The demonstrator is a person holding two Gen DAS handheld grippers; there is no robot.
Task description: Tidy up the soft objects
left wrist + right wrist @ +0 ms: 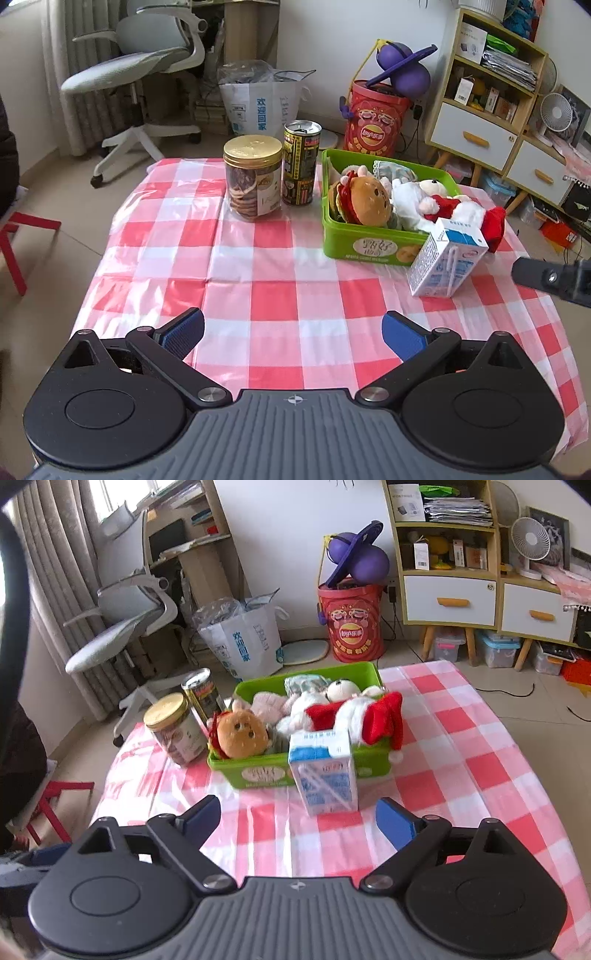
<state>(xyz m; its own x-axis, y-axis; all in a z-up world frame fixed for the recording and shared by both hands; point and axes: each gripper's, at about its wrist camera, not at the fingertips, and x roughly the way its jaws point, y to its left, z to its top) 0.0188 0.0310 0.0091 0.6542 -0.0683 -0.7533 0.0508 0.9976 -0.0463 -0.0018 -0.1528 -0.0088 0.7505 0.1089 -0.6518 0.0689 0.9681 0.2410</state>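
Plush toys (306, 716) fill the bin (258, 771); the red one overhangs its rim and could tip out. Left gripper (293, 334) and right gripper (297, 819) gape, empty.

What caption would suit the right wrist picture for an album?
Open right gripper faces a blue-and-white milk carton before a green plastic box of plush toys.

You can read the Lay's logo, with Chinese characters under it, on the red barrel (373, 122) by the wall. On the white bag (245, 644) you see blue Chinese characters, 欢迎回家. The green box (369, 247) carries pale Chinese lettering on its front. Print on the milk carton (325, 781) and the tall can (300, 164) is too small for you to read.
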